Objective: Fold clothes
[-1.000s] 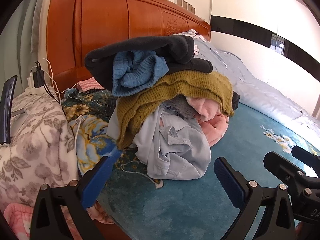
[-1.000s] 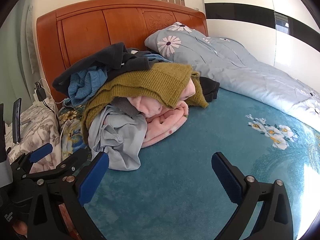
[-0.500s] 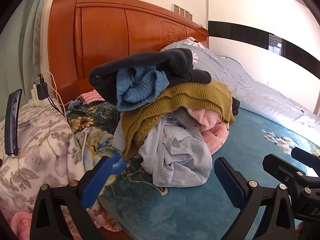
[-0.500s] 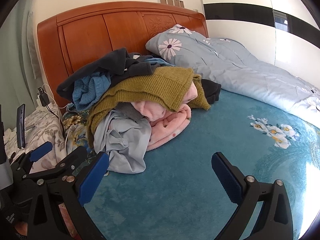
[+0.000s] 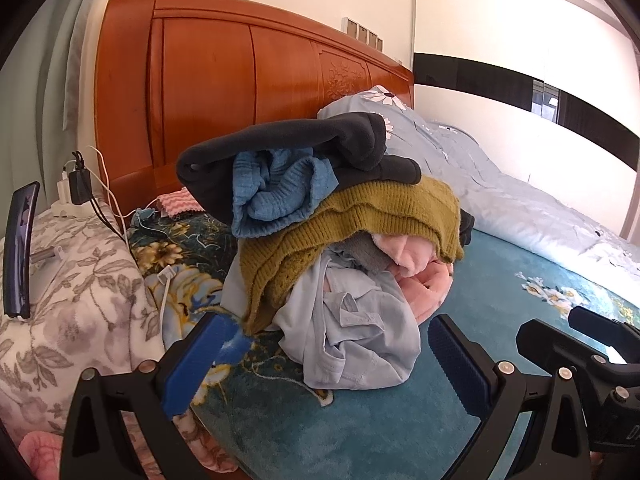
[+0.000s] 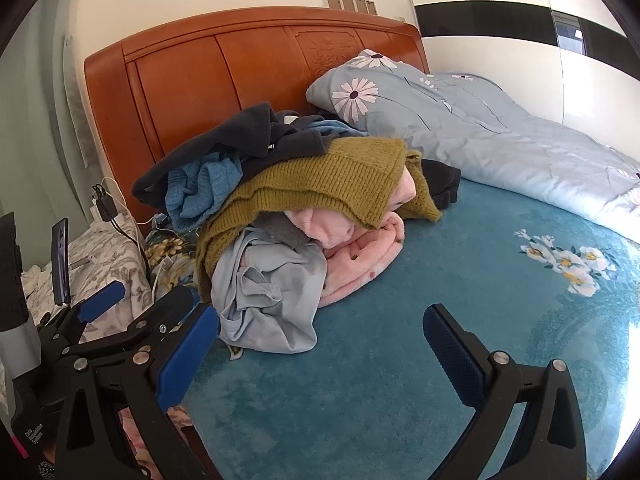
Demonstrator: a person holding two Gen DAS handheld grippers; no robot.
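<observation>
**Both tongs spread wide, nothing held, before heap of unfolded clothes**

Heaped on teal bedspread (image 6: 400, 340) near wooden headboard (image 5: 240, 92): pile of clothes (image 5: 340, 240), none folded. On top, dark grey fleece (image 5: 304, 140) draped over crumpled blue knit (image 5: 276, 192). Beneath these, olive knit sweater (image 6: 320, 184) spread across the middle. Under its edge, pink fleece (image 6: 352, 256) touching the bedspread. At the near side, pale blue shirt (image 5: 360, 328) bunched and spilling down to the bedspread.

Left tongs (image 5: 324, 364) parted wide, gripping nothing, blue pads (image 5: 192, 368) just short of the pale blue shirt, with the shirt's lower edge seen between them. Right tongs (image 6: 320, 352) likewise parted wide and empty, above bare teal bedspread, just right of the shirt; left tongs visible beside them at lower left of the right wrist view.

Behind the pile, light blue daisy-print quilt (image 6: 460, 128) along the far side of the bed. Left of the bed, grey floral blanket (image 5: 72, 280), upright phone (image 5: 18, 248), charger with cables (image 5: 78, 184).
</observation>
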